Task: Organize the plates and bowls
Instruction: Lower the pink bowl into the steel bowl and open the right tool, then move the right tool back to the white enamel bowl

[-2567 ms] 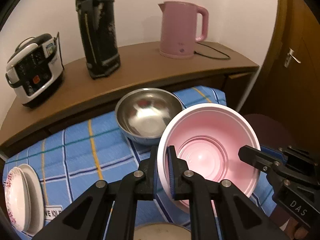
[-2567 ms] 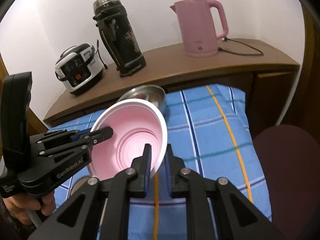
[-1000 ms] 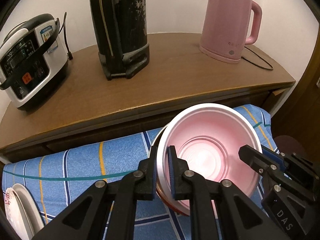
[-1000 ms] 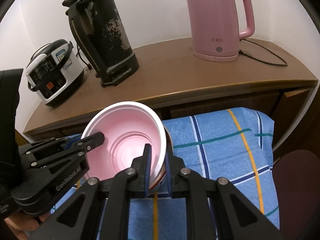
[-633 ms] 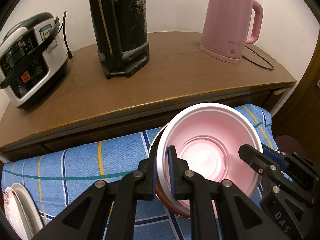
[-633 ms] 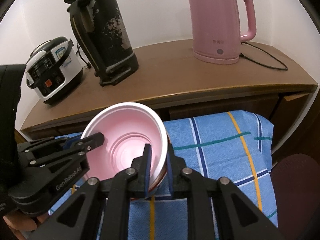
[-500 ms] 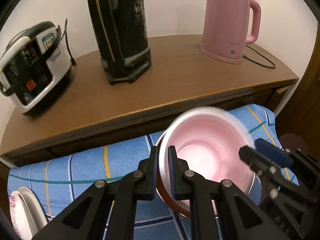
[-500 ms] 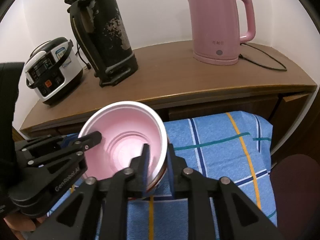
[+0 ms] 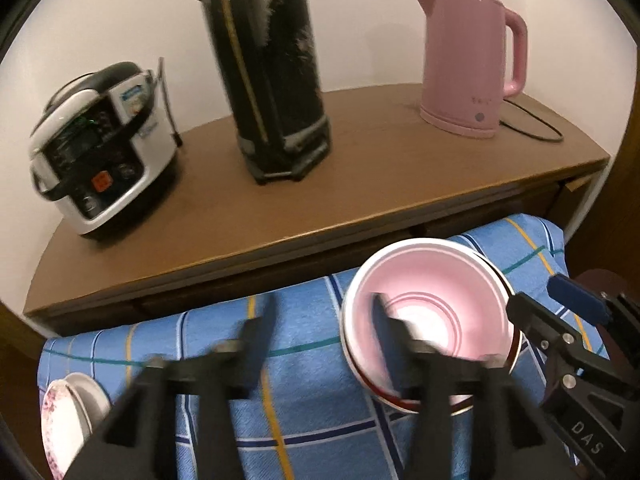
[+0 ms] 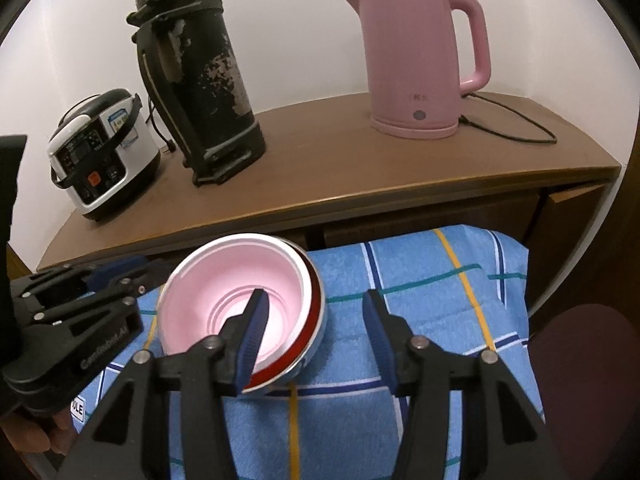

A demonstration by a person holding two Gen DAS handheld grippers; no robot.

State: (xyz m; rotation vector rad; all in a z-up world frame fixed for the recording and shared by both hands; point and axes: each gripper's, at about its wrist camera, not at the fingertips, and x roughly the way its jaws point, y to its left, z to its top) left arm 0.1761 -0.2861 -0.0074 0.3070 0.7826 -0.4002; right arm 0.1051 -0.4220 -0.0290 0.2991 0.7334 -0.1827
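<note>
A pink bowl (image 9: 440, 292) (image 10: 240, 276) sits nested inside a red-rimmed bowl (image 10: 309, 312) on the blue checked cloth (image 9: 312, 400). My left gripper (image 9: 320, 328) is blurred, its jaws opening. One finger hangs over the bowl's inside and the other outside, with the near-left rim between them untouched. My right gripper (image 10: 316, 320) straddles the bowl's right rim the same way, jaws opening and pads off the rim. Each gripper shows in the other's view: the right gripper (image 9: 560, 340) and the left gripper (image 10: 80, 312).
Behind the cloth runs a wooden counter (image 9: 360, 184) with a rice cooker (image 9: 100, 148), a tall black thermos (image 9: 272, 72) and a pink kettle (image 9: 464, 60) with its cord. Stacked plates (image 9: 68, 412) lie at the cloth's near left. A dark red seat (image 10: 584, 360) is on the right.
Both grippers were shut on the pink bowl's rim and have let go, their jaws spreading. The bowl now rests in the red-rimmed bowl. The left gripper has drawn back a little.
</note>
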